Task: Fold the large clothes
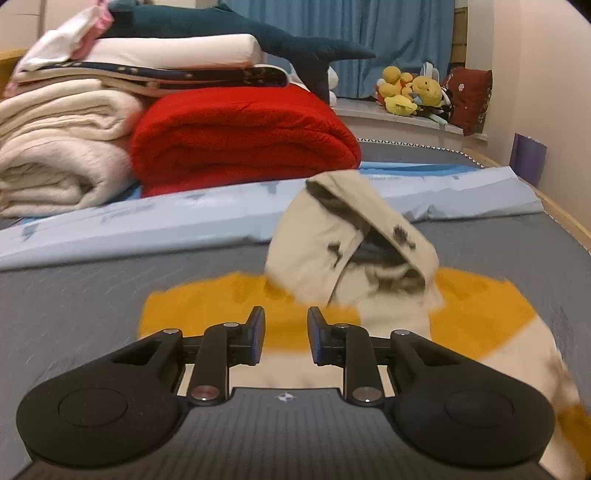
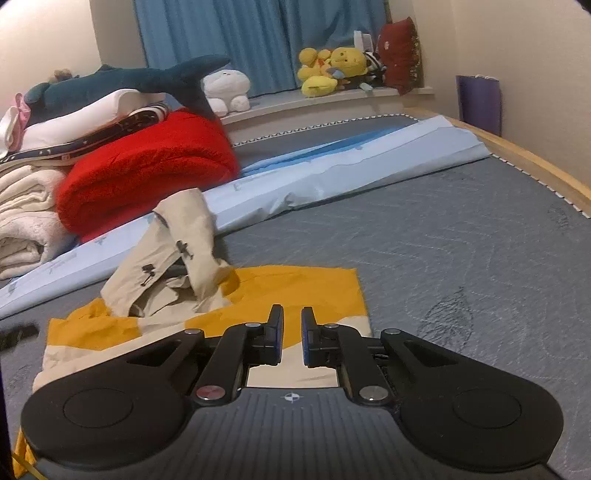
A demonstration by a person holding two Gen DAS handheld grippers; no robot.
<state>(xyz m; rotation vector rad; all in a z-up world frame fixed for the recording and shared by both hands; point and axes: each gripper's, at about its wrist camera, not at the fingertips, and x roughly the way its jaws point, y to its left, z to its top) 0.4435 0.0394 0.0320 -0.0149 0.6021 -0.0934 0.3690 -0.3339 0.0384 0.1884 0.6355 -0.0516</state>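
A yellow and cream hooded jacket [image 1: 207,310] lies flat on the grey mattress [image 1: 74,295]. Its beige hood [image 1: 343,240] stands up crumpled at the far side. In the right wrist view the jacket [image 2: 306,291] lies just ahead, hood [image 2: 177,251] to the left. My left gripper [image 1: 286,325] hovers low over the jacket's yellow part, jaws a little apart, holding nothing. My right gripper [image 2: 292,325] hovers over the jacket's right part, jaws narrowly apart, holding nothing.
A folded red blanket [image 1: 240,140], cream blankets [image 1: 55,147], pillows and a plush shark [image 1: 221,29] are stacked at the back left. A light blue sheet [image 1: 147,221] lies across the bed behind the jacket. Plush toys [image 2: 332,70] sit on the window ledge. The wooden bed edge [image 2: 535,162] runs along the right.
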